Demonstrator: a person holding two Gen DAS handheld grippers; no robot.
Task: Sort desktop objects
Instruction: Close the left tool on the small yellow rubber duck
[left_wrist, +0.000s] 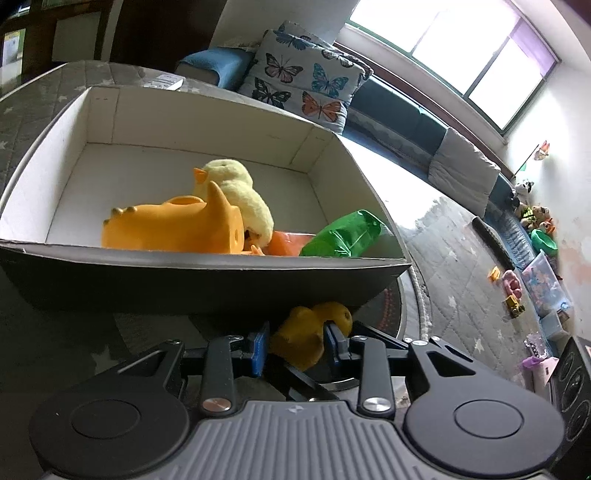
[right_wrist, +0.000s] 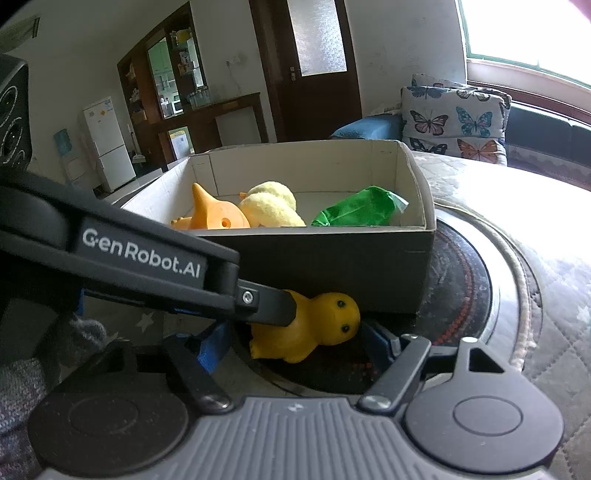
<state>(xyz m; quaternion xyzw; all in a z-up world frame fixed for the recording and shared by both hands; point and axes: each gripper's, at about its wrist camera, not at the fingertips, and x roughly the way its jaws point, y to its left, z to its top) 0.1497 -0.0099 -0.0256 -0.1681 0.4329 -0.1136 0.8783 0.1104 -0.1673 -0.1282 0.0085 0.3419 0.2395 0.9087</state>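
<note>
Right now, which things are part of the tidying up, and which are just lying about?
Part of the tidying:
- yellow toy, between the left gripper pads
- box
- orange toy, plush duck and green bag in the box

Just lying about:
- butterfly pillow
- fridge
- floor toys

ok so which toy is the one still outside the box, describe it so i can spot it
Find the open cardboard box with white inner walls. Against its dark front wall, on the table, sits a small yellow duck figure with black dot eyes, between the left gripper fingers. Unlike the fuzzy plush duck inside, it is smooth and glossy.
</note>
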